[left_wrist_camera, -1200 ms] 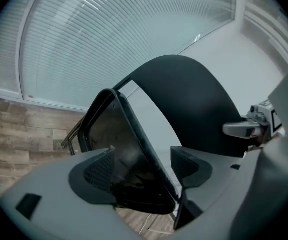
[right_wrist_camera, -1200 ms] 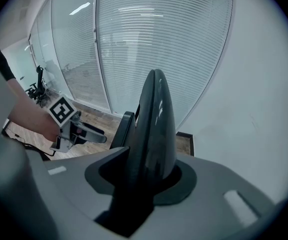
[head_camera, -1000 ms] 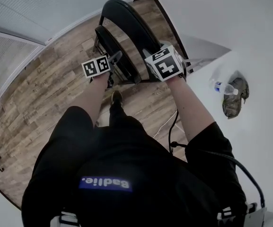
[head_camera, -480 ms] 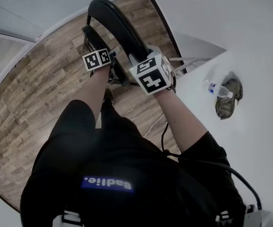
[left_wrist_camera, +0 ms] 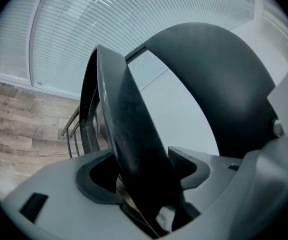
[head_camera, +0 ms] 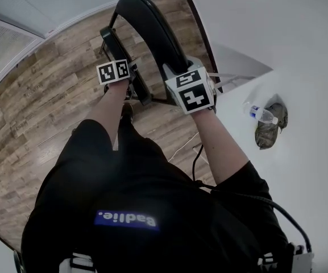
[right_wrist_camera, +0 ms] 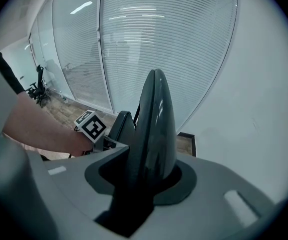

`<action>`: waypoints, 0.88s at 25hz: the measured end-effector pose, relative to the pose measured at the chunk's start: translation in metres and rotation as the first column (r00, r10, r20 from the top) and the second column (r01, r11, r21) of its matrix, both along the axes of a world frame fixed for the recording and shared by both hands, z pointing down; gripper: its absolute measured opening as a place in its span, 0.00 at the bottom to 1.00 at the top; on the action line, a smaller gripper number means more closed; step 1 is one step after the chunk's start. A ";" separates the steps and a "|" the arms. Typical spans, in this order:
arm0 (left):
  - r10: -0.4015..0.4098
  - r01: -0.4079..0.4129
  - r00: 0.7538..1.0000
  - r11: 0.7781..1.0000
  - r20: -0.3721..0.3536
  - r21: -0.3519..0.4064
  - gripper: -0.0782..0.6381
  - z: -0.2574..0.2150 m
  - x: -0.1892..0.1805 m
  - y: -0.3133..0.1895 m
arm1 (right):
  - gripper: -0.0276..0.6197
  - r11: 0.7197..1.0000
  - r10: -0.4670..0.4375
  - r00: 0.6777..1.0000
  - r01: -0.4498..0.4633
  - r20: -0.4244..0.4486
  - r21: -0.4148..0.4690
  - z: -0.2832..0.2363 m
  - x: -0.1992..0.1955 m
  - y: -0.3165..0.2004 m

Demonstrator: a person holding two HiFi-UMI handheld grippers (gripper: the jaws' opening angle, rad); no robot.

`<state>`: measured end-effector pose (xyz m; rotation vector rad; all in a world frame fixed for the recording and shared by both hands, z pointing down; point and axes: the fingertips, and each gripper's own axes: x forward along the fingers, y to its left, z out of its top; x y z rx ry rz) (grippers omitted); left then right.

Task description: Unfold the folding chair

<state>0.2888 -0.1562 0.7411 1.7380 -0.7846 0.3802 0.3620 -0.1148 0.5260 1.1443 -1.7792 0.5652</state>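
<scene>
The black folding chair stands on the wood floor in front of me, with its curved backrest above the seat panel. My right gripper is shut on the backrest's top edge, which fills the space between its jaws. At my left gripper the jaws are closing with the seat's edge between them. A sliver of floor still shows beside the seat on the left. The backrest arches over in the left gripper view. The left gripper's marker cube shows low on the left in the right gripper view.
A water bottle and a camouflage cloth lie on the white surface at the right. A black cable trails from my right arm. Glass walls with blinds stand beyond the chair, and a dark baseboard runs along the white wall.
My left gripper has sunk a little at the seat's edge. The right gripper has stayed on the backrest with a slight sideways shift.
</scene>
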 end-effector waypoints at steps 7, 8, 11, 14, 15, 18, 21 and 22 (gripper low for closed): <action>-0.032 0.032 0.999 0.999 0.006 -0.010 0.42 0.012 -0.080 0.023 | 0.25 1.000 0.005 0.998 -0.003 0.056 -0.026 0.012 -0.006 -0.002; -0.065 0.065 0.998 0.998 -0.005 -0.022 0.40 0.017 -0.096 0.027 | 0.25 1.000 0.005 0.998 -0.002 0.069 -0.031 0.015 -0.008 -0.001; -0.146 0.141 0.986 0.988 -0.084 -0.059 0.36 0.030 -0.138 0.038 | 0.25 0.999 0.003 0.996 0.002 0.094 -0.043 0.023 -0.019 0.001; -0.156 0.149 0.980 0.987 -0.126 -0.068 0.35 0.041 -0.167 0.046 | 0.25 0.999 0.001 0.995 0.004 0.101 -0.049 0.028 -0.032 0.004; -0.155 0.147 0.979 0.987 -0.134 -0.066 0.35 0.045 -0.175 0.047 | 0.25 0.999 0.001 0.995 0.004 0.102 -0.050 0.030 -0.037 0.004; -0.155 0.147 0.975 0.987 -0.161 -0.062 0.35 0.058 -0.199 0.051 | 0.25 0.999 0.002 0.994 0.004 0.105 -0.054 0.037 -0.045 0.003; -0.158 0.148 0.969 0.987 -0.189 -0.065 0.35 0.072 -0.221 0.057 | 0.25 0.998 0.006 0.993 0.001 0.118 -0.063 0.045 -0.051 0.002; -0.157 0.147 0.967 0.987 -0.200 -0.064 0.35 0.077 -0.228 0.059 | 0.25 0.998 0.009 0.992 -0.001 0.123 -0.065 0.048 -0.053 0.003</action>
